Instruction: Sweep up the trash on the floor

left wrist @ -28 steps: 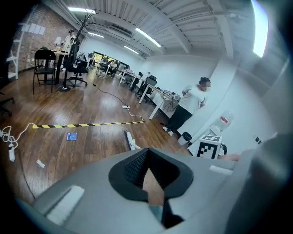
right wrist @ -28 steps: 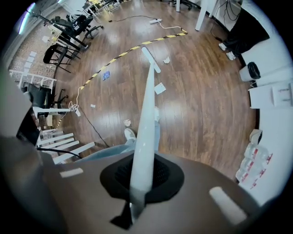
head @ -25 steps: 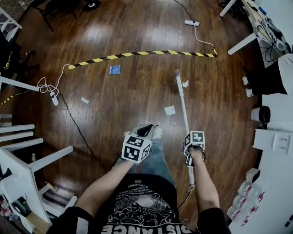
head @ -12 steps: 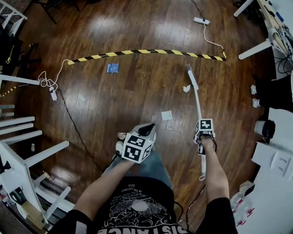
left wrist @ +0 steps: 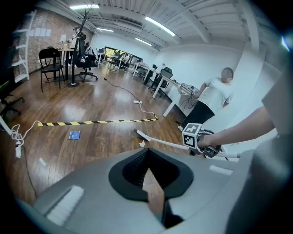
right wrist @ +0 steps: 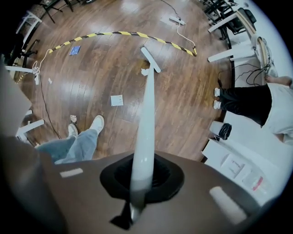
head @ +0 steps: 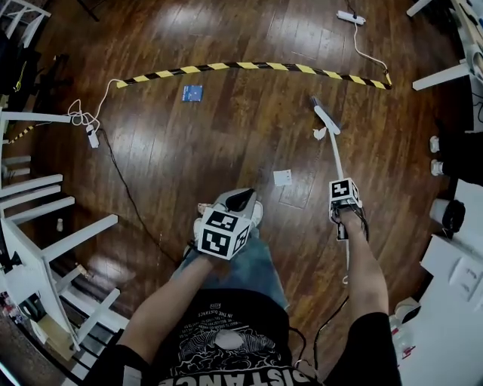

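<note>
My right gripper [head: 343,197] [right wrist: 142,176] is shut on the long white handle of a broom [right wrist: 147,105]. The broom's brush head [head: 326,117] [left wrist: 143,136] rests on the wood floor ahead. A crumpled white paper [head: 320,134] [right wrist: 144,71] lies just left of the head. Nearer me is a flat white paper square [head: 282,178] [right wrist: 116,100]. A small scrap [head: 202,206] sits by my shoe, and a blue card [head: 192,93] [left wrist: 74,135] lies farther left. My left gripper [head: 238,202] [left wrist: 153,192] hangs shut over my shoe with nothing in it.
A yellow-black striped tape strip [head: 256,66] crosses the floor ahead. A power strip [head: 351,15] with its cord lies beyond it, and another cable [head: 124,188] runs down the left. White furniture legs [head: 45,203] stand at left. A person [left wrist: 215,96] stands by white desks at right.
I have stepped forward. The broom has swung rightward, and the crumpled paper that lay right of its handle now lies left of it. The left gripper stayed over my shoe.
</note>
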Action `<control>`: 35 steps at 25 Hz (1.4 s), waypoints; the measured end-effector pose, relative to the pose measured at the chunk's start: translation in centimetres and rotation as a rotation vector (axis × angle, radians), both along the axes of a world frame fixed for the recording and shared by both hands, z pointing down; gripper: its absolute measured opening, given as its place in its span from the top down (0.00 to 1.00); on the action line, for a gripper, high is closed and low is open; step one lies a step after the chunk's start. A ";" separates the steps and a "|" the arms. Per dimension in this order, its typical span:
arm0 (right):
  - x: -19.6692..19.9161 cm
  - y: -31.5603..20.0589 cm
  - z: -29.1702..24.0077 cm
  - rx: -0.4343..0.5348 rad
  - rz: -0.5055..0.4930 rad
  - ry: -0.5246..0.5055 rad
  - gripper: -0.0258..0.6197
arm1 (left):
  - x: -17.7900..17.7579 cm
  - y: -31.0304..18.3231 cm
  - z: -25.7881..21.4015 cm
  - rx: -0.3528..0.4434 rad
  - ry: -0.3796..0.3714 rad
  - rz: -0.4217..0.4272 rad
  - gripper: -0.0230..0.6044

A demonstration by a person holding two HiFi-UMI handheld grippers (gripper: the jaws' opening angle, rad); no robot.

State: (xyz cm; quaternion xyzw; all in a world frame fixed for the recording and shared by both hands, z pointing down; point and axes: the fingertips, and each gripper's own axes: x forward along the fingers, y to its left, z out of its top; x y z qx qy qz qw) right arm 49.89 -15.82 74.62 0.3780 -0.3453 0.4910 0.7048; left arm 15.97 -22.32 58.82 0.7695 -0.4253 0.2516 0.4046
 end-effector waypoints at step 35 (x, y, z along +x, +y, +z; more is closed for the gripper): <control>-19.3 26.7 -2.4 -0.114 0.017 -0.064 0.96 | -13.6 14.8 -0.8 0.019 0.062 0.029 0.96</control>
